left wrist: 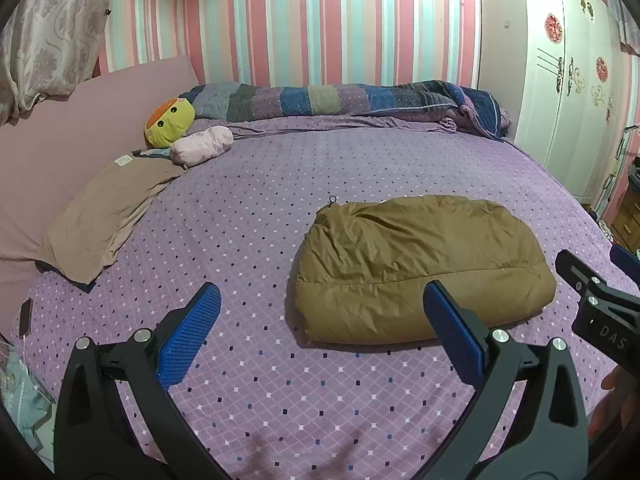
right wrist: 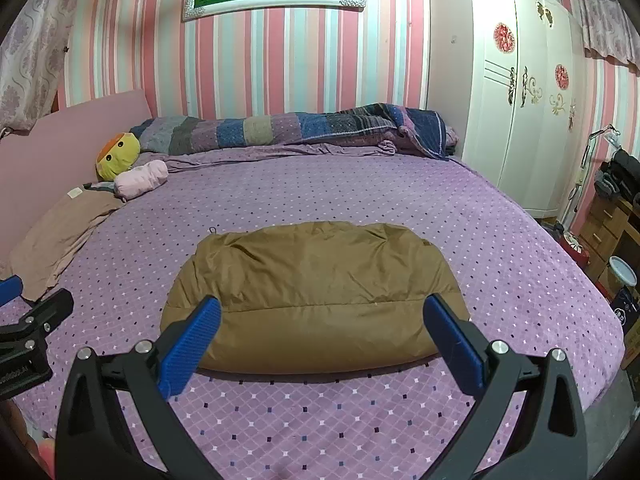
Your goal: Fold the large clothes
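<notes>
Brown puffy jacket (right wrist: 312, 292) sits folded into a compact bundle on the purple bedspread (right wrist: 360, 192), toward the near edge. Left gripper (left wrist: 322, 332) hovers off to the bundle's left, jaws wide apart, holding nothing. Right gripper (right wrist: 322, 334) is lined up square on the bundle, jaws also spread, empty. Looks like the fold is done or one tuck short; hard to tell from here whether a sleeve hangs out behind. Next move likely: check edges, press flat.
</notes>
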`<action>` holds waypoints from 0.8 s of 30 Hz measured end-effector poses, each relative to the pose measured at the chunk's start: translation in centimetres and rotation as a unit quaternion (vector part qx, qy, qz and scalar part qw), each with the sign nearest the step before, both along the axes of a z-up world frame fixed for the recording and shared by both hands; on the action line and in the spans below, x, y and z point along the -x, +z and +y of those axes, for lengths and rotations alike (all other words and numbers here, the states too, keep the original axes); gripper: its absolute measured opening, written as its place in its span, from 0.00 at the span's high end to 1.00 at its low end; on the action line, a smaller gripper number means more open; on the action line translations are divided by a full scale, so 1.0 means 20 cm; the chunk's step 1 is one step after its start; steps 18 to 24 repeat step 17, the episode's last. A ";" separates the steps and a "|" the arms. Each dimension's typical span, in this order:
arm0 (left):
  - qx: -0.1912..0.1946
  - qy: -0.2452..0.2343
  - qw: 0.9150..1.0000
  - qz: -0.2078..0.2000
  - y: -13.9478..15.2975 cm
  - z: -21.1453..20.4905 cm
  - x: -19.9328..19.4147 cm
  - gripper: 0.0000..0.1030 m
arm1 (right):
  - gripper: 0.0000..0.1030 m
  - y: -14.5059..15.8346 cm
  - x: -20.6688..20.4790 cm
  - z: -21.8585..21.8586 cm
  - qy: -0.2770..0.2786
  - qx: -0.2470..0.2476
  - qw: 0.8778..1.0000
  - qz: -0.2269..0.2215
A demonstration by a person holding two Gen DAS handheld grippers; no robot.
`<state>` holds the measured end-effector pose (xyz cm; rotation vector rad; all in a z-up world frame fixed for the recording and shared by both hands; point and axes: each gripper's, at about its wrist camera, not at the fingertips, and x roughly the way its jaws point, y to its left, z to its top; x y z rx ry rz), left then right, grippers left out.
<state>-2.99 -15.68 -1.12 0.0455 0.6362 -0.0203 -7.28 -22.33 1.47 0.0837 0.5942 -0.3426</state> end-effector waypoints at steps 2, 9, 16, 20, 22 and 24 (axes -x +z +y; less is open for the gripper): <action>-0.003 0.000 1.000 -0.001 0.00 -0.01 0.01 0.03 | 0.02 0.00 0.00 0.00 -0.001 -0.001 1.000 -0.001; -0.005 -0.001 1.000 0.000 0.02 -0.02 0.01 0.03 | 0.02 0.01 0.00 0.00 0.000 -0.002 1.000 0.000; -0.005 -0.002 1.000 -0.003 0.03 -0.03 0.03 0.03 | 0.02 0.02 0.01 -0.01 -0.003 -0.005 1.000 -0.005; -0.005 -0.002 1.000 -0.003 0.03 -0.03 0.03 0.03 | 0.02 0.02 0.01 -0.02 -0.003 -0.006 1.000 -0.005; -0.005 -0.002 1.000 -0.003 0.03 -0.03 0.03 0.03 | 0.02 0.02 0.01 -0.02 -0.003 -0.006 1.000 -0.005; -0.005 -0.002 1.000 -0.003 0.03 -0.03 0.03 0.03 | 0.02 0.02 0.01 -0.02 -0.003 -0.006 1.000 -0.005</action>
